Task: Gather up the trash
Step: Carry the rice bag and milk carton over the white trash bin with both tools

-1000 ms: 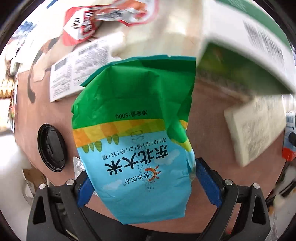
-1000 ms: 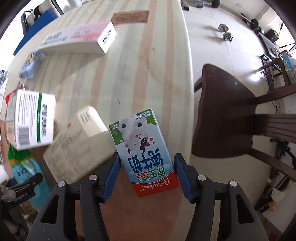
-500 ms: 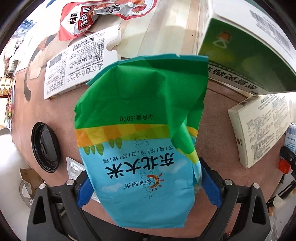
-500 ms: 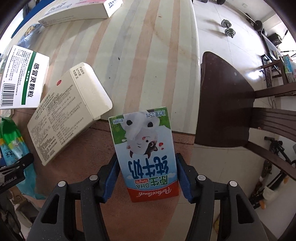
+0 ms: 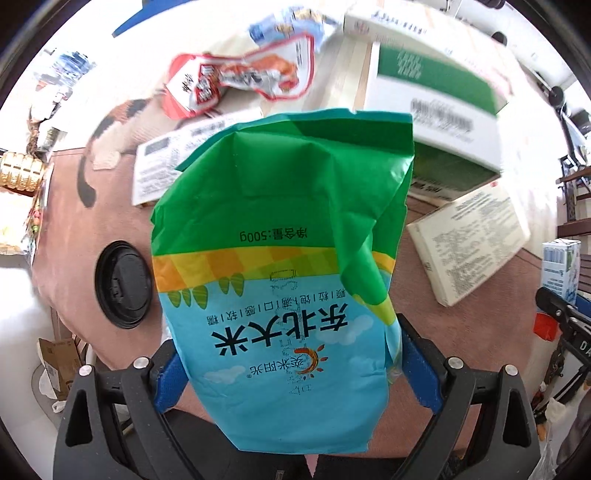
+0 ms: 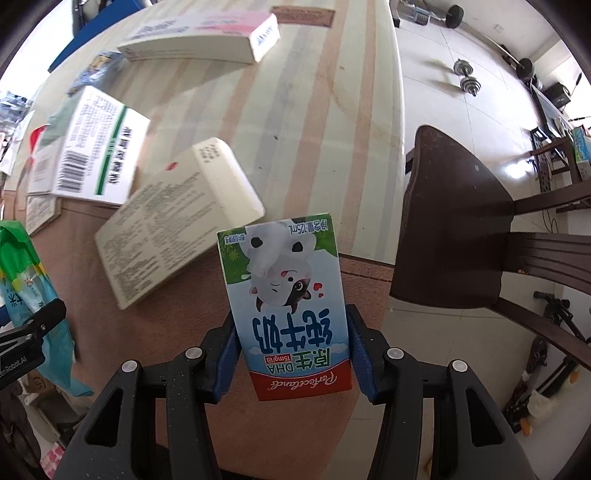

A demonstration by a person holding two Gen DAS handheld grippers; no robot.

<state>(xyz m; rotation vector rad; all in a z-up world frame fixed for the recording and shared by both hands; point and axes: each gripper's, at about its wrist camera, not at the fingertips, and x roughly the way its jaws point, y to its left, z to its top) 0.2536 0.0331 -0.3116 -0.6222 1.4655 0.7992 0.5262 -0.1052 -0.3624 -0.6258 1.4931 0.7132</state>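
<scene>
A green and blue rice bag [image 5: 280, 229] hangs crumpled above the table, and my left gripper [image 5: 288, 369] is shut on its lower part, blue pads against both sides. In the right wrist view a small milk carton [image 6: 284, 288] with a cartoon cow sits between the blue pads of my right gripper [image 6: 291, 350]. The jaws are closing and the pads touch the carton's sides. It hangs above the brown part of the table near the edge. The rice bag [image 6: 22, 273] shows at that view's left edge, and the milk carton [image 5: 559, 266] at the far right of the left wrist view.
On the table lie a black cup lid [image 5: 123, 284], a cream medicine box [image 6: 177, 218], a green and white box [image 5: 436, 107], a red snack wrapper [image 5: 236, 81], a flat white box [image 5: 166, 162] and a pink box [image 6: 207, 33]. A dark wooden chair [image 6: 454, 221] stands beside the table.
Both grippers have shifted over the table with their loads and risen a little. The right jaws have closed in from a small gap onto the milk carton.
</scene>
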